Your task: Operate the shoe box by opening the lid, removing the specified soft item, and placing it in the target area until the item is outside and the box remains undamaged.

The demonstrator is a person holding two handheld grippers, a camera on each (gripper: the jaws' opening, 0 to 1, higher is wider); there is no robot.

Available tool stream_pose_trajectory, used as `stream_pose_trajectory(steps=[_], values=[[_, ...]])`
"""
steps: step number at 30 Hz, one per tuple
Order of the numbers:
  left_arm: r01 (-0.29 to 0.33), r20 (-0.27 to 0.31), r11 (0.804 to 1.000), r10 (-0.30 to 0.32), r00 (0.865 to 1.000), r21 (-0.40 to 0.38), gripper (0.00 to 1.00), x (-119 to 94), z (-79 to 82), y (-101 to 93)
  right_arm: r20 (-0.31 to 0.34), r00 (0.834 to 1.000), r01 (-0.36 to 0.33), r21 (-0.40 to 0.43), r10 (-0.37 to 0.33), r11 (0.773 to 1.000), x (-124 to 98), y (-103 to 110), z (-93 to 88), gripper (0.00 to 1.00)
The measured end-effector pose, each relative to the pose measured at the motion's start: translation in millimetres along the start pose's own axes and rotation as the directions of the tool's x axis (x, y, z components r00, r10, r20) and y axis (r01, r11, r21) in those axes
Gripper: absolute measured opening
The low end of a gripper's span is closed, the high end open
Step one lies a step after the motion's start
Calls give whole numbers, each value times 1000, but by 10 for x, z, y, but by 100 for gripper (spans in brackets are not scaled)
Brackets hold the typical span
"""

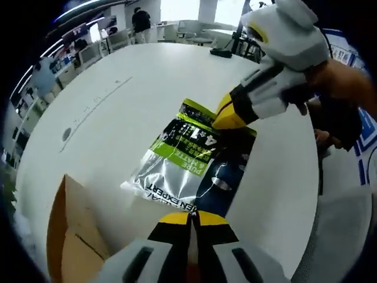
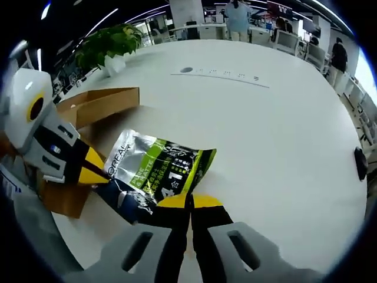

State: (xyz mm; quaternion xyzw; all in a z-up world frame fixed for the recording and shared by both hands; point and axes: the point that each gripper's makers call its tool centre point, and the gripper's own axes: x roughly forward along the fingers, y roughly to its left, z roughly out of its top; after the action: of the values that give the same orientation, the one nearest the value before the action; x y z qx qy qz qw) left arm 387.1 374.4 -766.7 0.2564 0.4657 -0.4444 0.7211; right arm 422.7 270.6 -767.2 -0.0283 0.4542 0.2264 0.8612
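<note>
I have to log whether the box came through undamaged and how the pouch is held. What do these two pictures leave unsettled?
- Cardboard box: cut off by the left gripper view's lower edge; in the right gripper view the left gripper covers its near side. Damage can't be judged.
- Pouch near edges: hidden under each view's own closed jaws.
- Pouch small print: too small, glare.
- Right gripper grip: its tip hides the contact.
</note>
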Motion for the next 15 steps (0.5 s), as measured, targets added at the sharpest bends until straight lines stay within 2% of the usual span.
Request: stream_pose_trajectory(steps=[5, 9, 15], values=[[-32, -35, 992, 36, 999, 125, 3, 62, -40, -7, 4, 1000, 8, -3, -8, 1000, 53, -6, -33, 0], [-35, -45, 988, 42, 998, 153, 3, 76, -65, -14, 3, 1000, 10, -7, -10, 1000, 76, -22, -70, 0], [-50, -57, 970, 66, 996, 236, 3, 94, -88, 1, -2, 1000, 18, -6, -18, 1000, 127, -51, -115, 0]])
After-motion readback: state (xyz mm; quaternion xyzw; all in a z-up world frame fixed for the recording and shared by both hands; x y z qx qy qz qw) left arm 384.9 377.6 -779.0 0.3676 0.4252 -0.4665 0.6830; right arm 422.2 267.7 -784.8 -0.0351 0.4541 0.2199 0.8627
